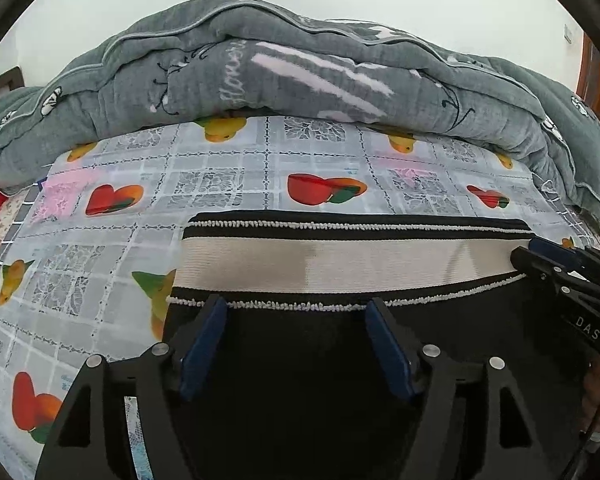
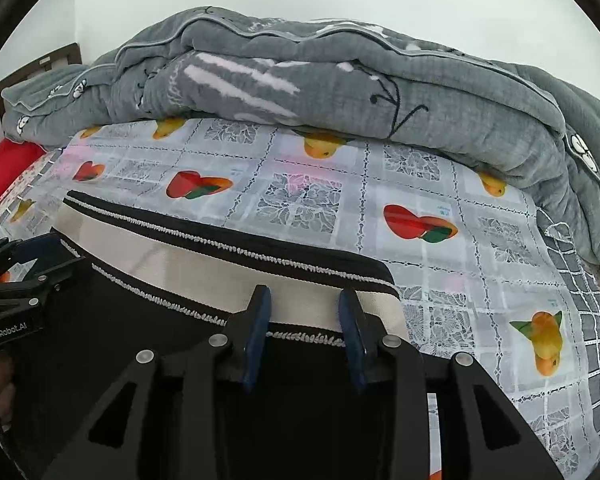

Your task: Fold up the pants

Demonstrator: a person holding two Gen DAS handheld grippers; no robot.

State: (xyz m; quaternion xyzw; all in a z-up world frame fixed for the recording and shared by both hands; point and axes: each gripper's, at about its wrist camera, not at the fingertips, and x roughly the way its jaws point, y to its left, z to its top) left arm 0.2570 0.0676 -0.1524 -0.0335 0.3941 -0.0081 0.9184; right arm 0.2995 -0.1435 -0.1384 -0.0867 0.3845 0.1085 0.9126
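Both wrist cameras looked steeply down, close over the pants' waistband (image 1: 340, 256), sharing waistband and grey quilt (image 2: 340, 92).

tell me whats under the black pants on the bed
The pants lie flat on a fruit-print cloth that spreads out past their waistband toward the grey quilt. The cloth directly beneath them is covered, so nothing else there can be seen.

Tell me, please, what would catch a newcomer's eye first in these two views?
First, the black pants with their broad cream waistband, lying flat in the foreground on a fruit-print cloth. Both open grippers sit at it: the left gripper over the black fabric below the band, the right gripper at the band's right end. Behind, a bulky grey quilt is heaped against the wall.
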